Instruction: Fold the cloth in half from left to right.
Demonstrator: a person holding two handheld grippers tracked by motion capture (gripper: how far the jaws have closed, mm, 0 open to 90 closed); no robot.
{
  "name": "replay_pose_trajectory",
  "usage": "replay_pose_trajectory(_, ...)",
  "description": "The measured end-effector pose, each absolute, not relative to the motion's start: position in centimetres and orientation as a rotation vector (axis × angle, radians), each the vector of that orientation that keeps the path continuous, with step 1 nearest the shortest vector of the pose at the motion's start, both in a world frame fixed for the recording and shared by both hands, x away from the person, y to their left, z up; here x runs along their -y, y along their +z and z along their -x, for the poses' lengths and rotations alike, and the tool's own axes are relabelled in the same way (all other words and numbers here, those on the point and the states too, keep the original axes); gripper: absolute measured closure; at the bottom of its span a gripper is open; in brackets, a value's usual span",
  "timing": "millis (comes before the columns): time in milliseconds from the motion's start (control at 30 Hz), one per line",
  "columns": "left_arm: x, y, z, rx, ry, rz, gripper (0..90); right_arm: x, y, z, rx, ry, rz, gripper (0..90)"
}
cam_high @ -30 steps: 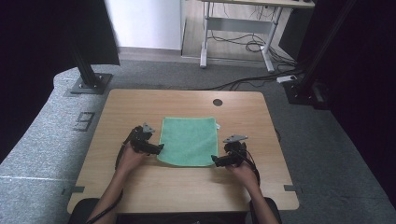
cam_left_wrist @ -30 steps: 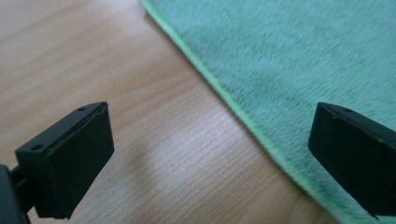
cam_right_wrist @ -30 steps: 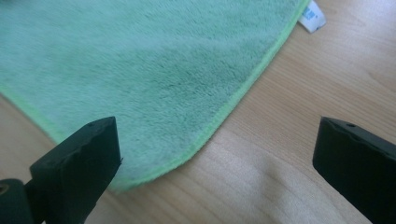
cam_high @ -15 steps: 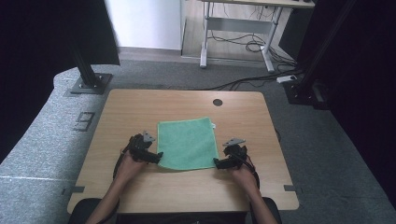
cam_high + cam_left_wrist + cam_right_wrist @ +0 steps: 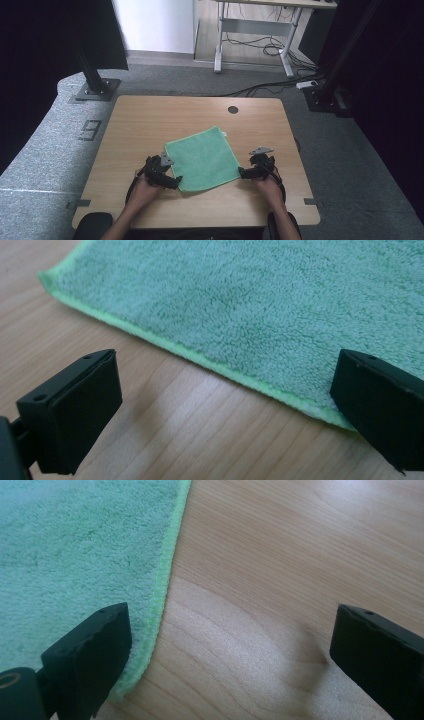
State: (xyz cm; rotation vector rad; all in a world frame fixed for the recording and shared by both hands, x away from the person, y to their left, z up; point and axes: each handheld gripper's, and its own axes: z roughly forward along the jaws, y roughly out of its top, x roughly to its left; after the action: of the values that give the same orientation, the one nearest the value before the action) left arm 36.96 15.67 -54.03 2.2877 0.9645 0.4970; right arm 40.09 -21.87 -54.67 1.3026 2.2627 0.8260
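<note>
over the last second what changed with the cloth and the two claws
The green cloth has turned on the table from square to skewed, its near edge swung toward the left claw. Both hands drew back toward the person; the right claw now sits at the cloth's near right corner. Both claws are open, each straddling a cloth edge. The cloth stays flat and unfolded.

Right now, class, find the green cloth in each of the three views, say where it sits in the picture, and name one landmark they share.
High view: the green cloth lies flat, slightly turned, at the table's near middle, between the two tongs.
Left gripper view: it covers the top and right, its hem running down to the right jaw.
Right gripper view: it fills the left side, hem beside the left jaw.
Shared landmark: the cloth's bright green hem on the wooden table.
</note>
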Motion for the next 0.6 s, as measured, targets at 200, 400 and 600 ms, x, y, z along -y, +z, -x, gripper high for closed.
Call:
replay_pose_trajectory(200, -17.1, -53.5, -38.4, -1.009, 0.472, -2.252, 0.2, 22.3, -55.1, -40.2, -2.248, 0.867, -1.344, 0.0)
replay_pose_trajectory(400, -18.4, -52.9, -40.5, -1.052, 0.492, -2.217, 0.3, 22.6, -55.4, -40.1, -2.234, 0.909, -1.347, 0.0)
replay_pose_trajectory(600, -18.8, -52.4, -43.2, -1.076, 0.528, -2.213, 0.7, 22.8, -55.7, -39.9, -2.215, 0.947, -1.329, 0.0)
